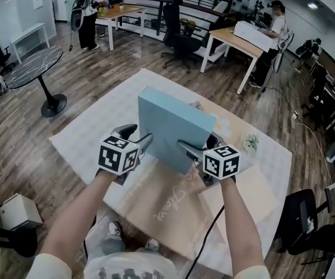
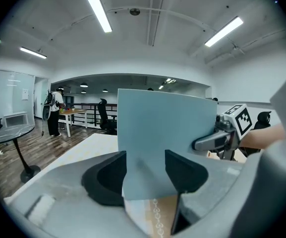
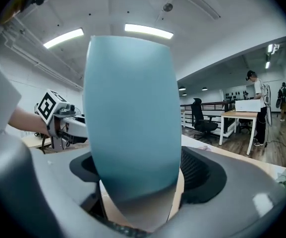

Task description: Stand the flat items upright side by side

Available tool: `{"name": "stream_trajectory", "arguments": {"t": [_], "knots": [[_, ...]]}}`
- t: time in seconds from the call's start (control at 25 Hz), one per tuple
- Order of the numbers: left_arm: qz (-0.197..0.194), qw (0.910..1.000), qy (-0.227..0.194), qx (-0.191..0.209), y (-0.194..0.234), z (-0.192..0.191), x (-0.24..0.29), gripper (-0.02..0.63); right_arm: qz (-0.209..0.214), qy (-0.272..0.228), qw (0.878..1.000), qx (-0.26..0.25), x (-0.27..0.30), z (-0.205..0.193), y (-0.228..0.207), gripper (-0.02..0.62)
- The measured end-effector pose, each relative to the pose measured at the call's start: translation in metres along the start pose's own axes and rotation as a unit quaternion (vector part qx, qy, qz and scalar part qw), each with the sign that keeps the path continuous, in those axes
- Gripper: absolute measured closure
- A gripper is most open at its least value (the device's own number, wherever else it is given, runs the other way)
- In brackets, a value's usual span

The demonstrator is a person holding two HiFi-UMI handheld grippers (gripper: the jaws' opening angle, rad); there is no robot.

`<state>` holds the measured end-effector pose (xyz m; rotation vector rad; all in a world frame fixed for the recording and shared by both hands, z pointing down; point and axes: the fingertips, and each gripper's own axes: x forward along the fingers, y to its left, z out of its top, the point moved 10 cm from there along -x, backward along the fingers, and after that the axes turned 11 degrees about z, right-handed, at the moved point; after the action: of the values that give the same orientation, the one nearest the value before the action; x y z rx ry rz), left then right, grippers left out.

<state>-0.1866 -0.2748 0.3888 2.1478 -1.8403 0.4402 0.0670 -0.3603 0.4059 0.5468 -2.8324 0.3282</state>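
Note:
A light blue flat box (image 1: pixel 173 129) stands tilted on its edge over the cloth-covered table (image 1: pixel 92 138). My left gripper (image 1: pixel 146 141) is shut on its lower left corner; in the left gripper view both pads press the blue box (image 2: pixel 167 128) around the left gripper (image 2: pixel 145 170). My right gripper (image 1: pixel 193 153) straddles the lower right corner. In the right gripper view the blue box (image 3: pixel 133 113) fills the gap of the right gripper (image 3: pixel 138 182), whose jaws stand wide and do not visibly clamp it. A brown flat box with script lettering (image 1: pixel 167 208) lies under the blue one, with a beige flat item (image 1: pixel 254 196) lying beside it.
A small green sprig (image 1: pixel 250 143) lies on the cloth at the right. A round dark table (image 1: pixel 33 65) stands to the left and a white box (image 1: pixel 19 211) sits on the floor. Desks, office chairs (image 1: pixel 179 34) and people fill the back.

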Motion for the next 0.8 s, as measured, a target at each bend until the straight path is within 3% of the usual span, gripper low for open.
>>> {"name": "stream_trajectory", "arguments": {"t": [0.24,0.4,0.8], "knots": [[-0.01,0.9999,0.005,0.006,-0.006,-0.006,-0.007,0.362,0.009,-0.002,1.0,-0.006,0.006,0.003,0.001,0.14],[-0.018,0.9998,0.004,0.005,-0.004,-0.007,-0.006,0.362,0.009,0.018,0.999,-0.037,0.008,0.003,0.01,0.212],[-0.067,0.9976,-0.005,0.015,0.005,-0.003,0.003,0.362,-0.071,0.005,0.995,-0.064,0.006,0.001,0.044,0.249]]}}
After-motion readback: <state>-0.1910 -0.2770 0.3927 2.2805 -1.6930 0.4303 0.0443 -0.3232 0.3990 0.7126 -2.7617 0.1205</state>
